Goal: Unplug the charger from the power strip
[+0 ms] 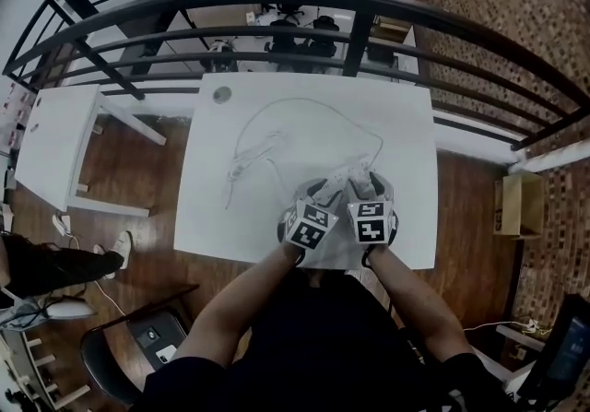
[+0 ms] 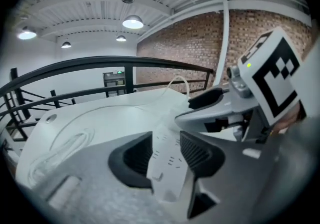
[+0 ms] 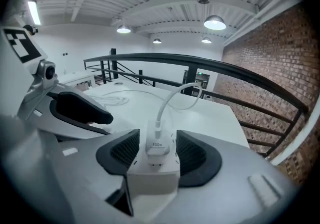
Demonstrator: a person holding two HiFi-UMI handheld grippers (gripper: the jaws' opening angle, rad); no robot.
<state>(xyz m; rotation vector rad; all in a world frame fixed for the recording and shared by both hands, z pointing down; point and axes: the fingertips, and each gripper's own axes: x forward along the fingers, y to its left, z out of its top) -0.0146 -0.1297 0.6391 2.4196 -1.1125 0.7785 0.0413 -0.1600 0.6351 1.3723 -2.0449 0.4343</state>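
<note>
A white power strip (image 1: 351,182) lies on the white table (image 1: 277,226) near its front edge, with both grippers around it. My left gripper (image 2: 167,155) straddles the strip (image 2: 167,165), its ribbed pads (image 2: 196,152) standing off the sides, so it is open. A white charger (image 3: 160,147) stands plugged into the strip's end (image 3: 152,180). My right gripper (image 3: 159,153) flanks the charger with narrow gaps on both sides, so it is open too. A white cable (image 3: 172,97) rises from the charger and loops away across the table (image 1: 277,138).
A black railing (image 1: 304,0) runs behind the table's far edge. Another white table (image 1: 55,138) stands at the left and a dark chair (image 1: 138,336) at the front left. A coiled bundle of cable (image 2: 55,155) lies on the table's left part. Brick wall (image 1: 516,23) at the right.
</note>
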